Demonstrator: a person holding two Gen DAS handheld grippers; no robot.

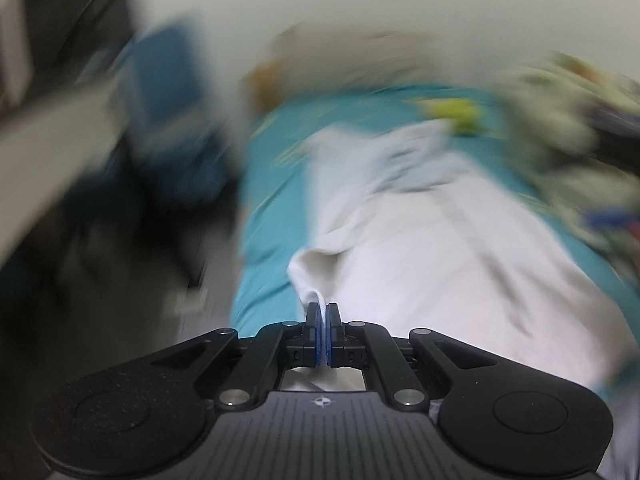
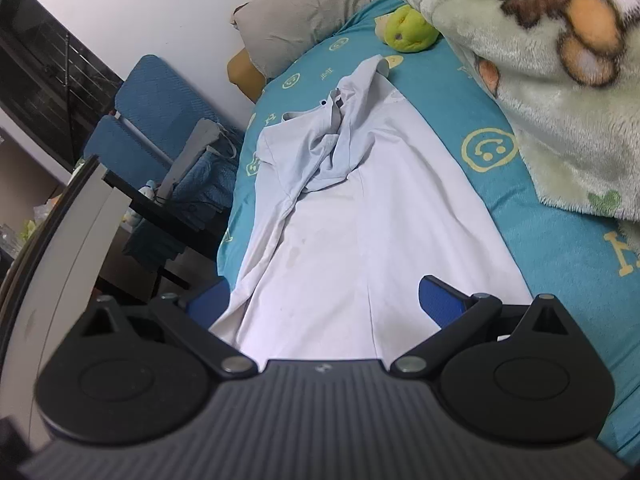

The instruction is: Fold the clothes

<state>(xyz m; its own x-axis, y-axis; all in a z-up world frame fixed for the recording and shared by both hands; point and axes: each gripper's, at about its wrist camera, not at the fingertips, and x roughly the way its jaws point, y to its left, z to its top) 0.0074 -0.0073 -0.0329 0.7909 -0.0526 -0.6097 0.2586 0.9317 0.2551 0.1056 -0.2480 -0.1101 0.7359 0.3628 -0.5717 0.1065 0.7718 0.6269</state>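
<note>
Shirt [image 2: 360, 220] was the big thing here, a white one laid out long on the teal bed [image 2: 560, 248]. Its long axis ran straight away from both claws toward the pillow [image 2: 316, 12]. The collar end was bunched up at the far side and the hem end sat nearest the claws. One side looked already turned in over the body, with the sleeve crumpled near the collar, so I'd guess it was somewhere mid-fold, but that's just my read.

Fleece blanket [image 2: 540, 92] was heaped along the right of the bed, well apart from the shirt. A green plush [image 2: 408, 28] sat up past the collar, and a blue chair [image 2: 156, 120] stood off the left edge.

Left claw [image 1: 323, 332] had its pads pinched narrow on a fold of the shirt's left near edge, cloth poking up between them. That view was badly smeared, so not much more to say about it.

Right claw [image 2: 324, 300] was spread wide, holding nothing, and hung over the hem with cloth showing between its fingers.

So the left had the near-left edge and the right was nearest the hem's middle and right side. Any fold from there turned on that lengthwise lie.
</note>
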